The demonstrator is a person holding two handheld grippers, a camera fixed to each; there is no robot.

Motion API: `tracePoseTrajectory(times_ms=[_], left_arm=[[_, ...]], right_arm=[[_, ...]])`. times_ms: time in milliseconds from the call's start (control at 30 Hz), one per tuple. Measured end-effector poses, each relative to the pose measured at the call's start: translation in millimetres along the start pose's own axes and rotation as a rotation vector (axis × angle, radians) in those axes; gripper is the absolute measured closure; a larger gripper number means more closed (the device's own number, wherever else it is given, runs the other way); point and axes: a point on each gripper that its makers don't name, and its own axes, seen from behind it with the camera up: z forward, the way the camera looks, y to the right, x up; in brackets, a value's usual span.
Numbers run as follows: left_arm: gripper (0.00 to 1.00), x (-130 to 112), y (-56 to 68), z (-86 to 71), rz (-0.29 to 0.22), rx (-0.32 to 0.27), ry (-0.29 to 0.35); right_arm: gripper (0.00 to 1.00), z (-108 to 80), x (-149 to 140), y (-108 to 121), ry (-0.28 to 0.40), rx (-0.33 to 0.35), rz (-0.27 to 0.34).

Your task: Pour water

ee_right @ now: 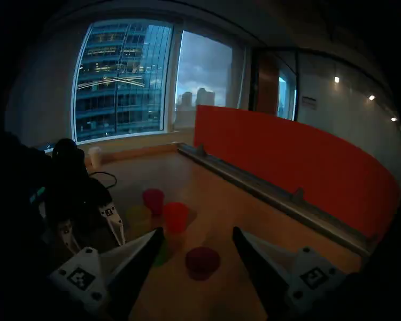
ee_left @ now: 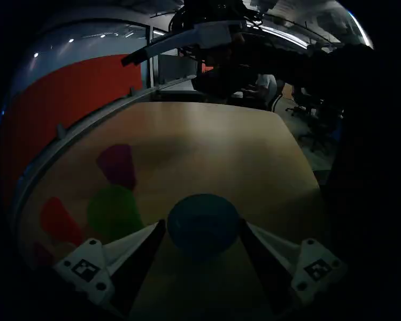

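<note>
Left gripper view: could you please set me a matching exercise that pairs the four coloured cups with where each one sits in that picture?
Things
1. blue cup
2. purple cup
3. green cup
4. red cup

Places
A. farthest left of the four
B. between the two fingers of the left gripper
C. farthest from the camera of the four
D. just left of the blue cup, nearer the camera than the purple cup

Pairs: 1-B, 2-C, 3-D, 4-A
</note>
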Motion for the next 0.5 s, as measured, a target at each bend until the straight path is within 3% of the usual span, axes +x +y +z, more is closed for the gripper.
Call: tracePoseTrajectory(times_ms=[500], left_arm=[[0.02, -3, 5.3, 18.1, -0.006, -0.004, 0.002]], right_arm=[[0.00, -3.5, -3, 4, 0.000, -0.012, 0.002]])
